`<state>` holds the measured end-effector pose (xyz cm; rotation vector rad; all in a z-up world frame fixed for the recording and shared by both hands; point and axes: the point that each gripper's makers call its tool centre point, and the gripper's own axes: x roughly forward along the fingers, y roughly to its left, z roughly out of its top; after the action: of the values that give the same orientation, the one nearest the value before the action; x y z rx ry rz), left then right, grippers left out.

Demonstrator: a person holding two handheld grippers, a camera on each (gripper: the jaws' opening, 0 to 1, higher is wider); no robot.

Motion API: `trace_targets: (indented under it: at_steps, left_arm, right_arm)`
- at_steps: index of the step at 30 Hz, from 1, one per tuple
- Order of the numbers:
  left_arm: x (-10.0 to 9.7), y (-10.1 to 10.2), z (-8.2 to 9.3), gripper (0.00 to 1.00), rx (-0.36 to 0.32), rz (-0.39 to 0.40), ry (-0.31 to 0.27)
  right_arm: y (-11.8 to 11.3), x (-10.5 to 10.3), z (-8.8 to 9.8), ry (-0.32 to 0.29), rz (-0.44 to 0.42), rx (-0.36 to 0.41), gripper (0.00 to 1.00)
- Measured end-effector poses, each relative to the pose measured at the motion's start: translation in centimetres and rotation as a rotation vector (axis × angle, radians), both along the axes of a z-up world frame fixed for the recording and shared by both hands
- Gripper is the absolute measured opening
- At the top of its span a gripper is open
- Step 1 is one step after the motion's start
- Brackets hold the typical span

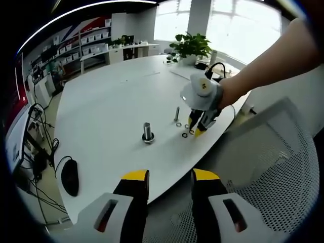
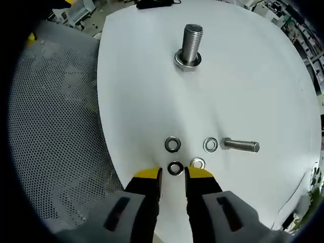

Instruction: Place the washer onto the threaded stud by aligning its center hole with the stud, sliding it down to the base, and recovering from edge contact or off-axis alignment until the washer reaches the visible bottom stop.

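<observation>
A smooth white table with a rounded edge carries the small metal parts. The threaded stud is a thick grey steel post standing upright on a wider round base, its ridged thread clear in the right gripper view. Four flat steel washers lie in a loose cluster on the bare tabletop: one dark ring, a paler one just beside it, another a little further up, and a fourth touching or nearly touching the head of a smaller bolt that lies on its side.

The right gripper has black jaws with yellow tips, and they stand apart with nothing between them. The dark washer sits right at the gap between the tips, flat on the table. The stud is well apart from it, straight ahead across bare white surface, with the other washers lying between.

In the left gripper view the left gripper hangs off the table's near edge, its jaws spread and empty, with the right gripper, held by a bare arm, lowered over the washers. The stud stands near them. A grey mesh chair back, a black mouse and a potted plant surround the work
</observation>
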<state>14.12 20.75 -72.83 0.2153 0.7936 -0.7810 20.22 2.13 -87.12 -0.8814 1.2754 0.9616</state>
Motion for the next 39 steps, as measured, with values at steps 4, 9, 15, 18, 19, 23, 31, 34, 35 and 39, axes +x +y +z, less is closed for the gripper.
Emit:
trace_targets:
  at_steps: [4, 9, 15, 18, 19, 23, 31, 34, 35, 39]
  left_arm:
    - [0.03, 0.12, 0.01, 0.31, 0.001, 0.009, -0.001]
    - [0.01, 0.08, 0.02, 0.31, 0.000, 0.007, 0.002]
    - [-0.01, 0.07, 0.09, 0.30, -0.003, 0.007, -0.002]
    - [-0.01, 0.00, 0.10, 0.29, -0.002, 0.002, -0.003]
    - [-0.03, -0.04, 0.10, 0.29, -0.004, 0.000, -0.002]
    - [-0.16, -0.11, 0.03, 0.29, 0.000, -0.008, 0.003]
    - [-0.38, -0.23, -0.07, 0.28, 0.005, -0.019, 0.007]
    - [-0.50, -0.27, -0.06, 0.28, 0.007, -0.026, 0.001]
    - [-0.51, -0.26, -0.04, 0.28, 0.006, -0.026, 0.000]
    - [-0.53, -0.35, -0.02, 0.28, 0.008, -0.032, -0.003]
  right_arm:
    - [-0.16, 0.09, -0.19, 0.014, 0.038, -0.048, 0.16]
    - [-0.28, 0.24, -0.27, 0.022, -0.014, -0.073, 0.14]
    - [-0.50, 0.11, -0.30, -0.002, -0.047, -0.081, 0.14]
    - [-0.43, 0.13, -0.35, -0.024, -0.078, -0.082, 0.15]
    - [-0.39, 0.12, -0.35, -0.029, -0.089, -0.086, 0.15]
    - [-0.27, 0.16, -0.43, -0.049, -0.105, -0.104, 0.15]
    - [-0.24, 0.25, -0.32, -0.030, -0.170, -0.123, 0.15]
    - [-0.34, 0.23, -0.22, -0.048, -0.217, -0.120, 0.15]
    - [-0.32, 0.22, -0.12, -0.057, -0.252, -0.108, 0.15]
    - [-0.55, 0.21, -0.05, -0.063, -0.272, -0.074, 0.15]
